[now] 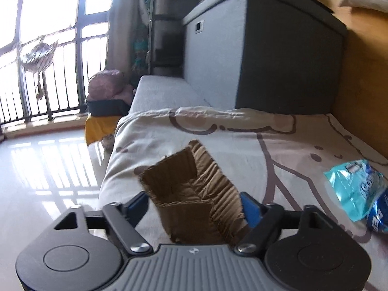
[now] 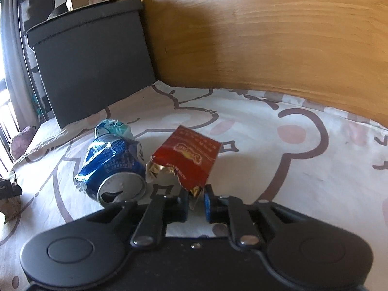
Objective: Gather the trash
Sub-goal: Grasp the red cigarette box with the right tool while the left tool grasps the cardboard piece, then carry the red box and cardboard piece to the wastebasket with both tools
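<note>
Left wrist view: the left gripper (image 1: 194, 206) has its jaws clamped on a torn cardboard piece (image 1: 194, 194) held above the bedsheet (image 1: 278, 145), with a teal wrapper (image 1: 354, 189) lying at 3 o'clock. Right wrist view: the right gripper (image 2: 196, 203) pinches the torn foil edge of a red snack packet (image 2: 186, 162), and a crushed blue can (image 2: 114, 169) rests on the sheet just beside it at 9 o'clock.

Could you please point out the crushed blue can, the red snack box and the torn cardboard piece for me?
crushed blue can (image 2: 114, 169), right wrist view, on its dented blue side.
red snack box (image 2: 191, 155), right wrist view, on its printed red face.
torn cardboard piece (image 1: 191, 194), left wrist view, on its corrugated middle.
</note>
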`<state>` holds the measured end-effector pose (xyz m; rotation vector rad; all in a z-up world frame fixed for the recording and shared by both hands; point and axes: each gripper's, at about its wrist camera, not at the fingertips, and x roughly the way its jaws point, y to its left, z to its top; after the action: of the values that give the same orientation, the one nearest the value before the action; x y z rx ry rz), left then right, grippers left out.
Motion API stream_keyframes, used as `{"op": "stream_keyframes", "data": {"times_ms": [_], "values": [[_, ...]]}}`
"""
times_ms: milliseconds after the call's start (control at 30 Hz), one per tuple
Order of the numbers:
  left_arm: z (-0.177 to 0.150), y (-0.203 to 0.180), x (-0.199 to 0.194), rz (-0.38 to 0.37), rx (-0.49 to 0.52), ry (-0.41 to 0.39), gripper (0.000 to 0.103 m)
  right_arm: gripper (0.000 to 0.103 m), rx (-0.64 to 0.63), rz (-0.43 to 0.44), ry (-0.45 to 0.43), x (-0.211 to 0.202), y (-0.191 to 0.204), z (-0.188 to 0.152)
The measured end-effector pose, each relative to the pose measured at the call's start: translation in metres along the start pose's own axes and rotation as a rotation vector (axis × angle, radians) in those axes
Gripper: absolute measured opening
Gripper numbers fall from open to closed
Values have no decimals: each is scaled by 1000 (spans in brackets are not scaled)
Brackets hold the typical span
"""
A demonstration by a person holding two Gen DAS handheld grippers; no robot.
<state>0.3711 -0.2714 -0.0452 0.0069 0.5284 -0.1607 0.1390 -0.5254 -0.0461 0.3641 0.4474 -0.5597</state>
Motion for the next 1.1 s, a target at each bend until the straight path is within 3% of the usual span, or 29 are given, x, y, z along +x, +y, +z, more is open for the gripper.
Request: {"op": "stream_keyframes", "data": {"times_ms": [133,733,867,1100], "values": [[0,3,-10,-44,29,5,63,12,4,-2,-13,-9,-2,-4],[-49,12,-113,-285,104,38,61,10,-58,21,61,-92,0,-55],[-61,14,-140,-334,98,34,61,10,-152,24,68,-123,10,-64],[-76,20,-174,-405,95,27,61,13,-456,-28,68,-154,34,-79]]}}
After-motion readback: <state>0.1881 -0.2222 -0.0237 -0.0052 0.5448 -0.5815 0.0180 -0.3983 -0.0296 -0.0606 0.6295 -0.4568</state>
